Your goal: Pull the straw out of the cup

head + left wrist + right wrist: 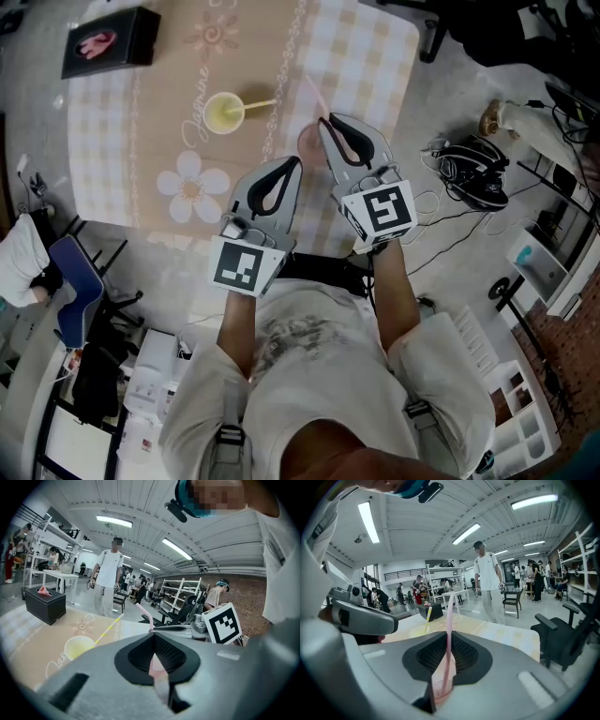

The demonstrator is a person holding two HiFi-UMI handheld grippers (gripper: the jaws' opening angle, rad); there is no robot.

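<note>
Barely begun: the right hand-held gripper [447, 634] is pinched narrow on the pink straw [449, 611], which still stands in the pink cup [307, 142] at the table's [375, 56] near right. The left hand-held gripper [296, 161], closed and empty, hovers just beside the cup; the pull itself remains.

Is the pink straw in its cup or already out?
In. The pink straw stands with its lower end inside the pink cup, and the right gripper has its jaws pinched on it.
</note>
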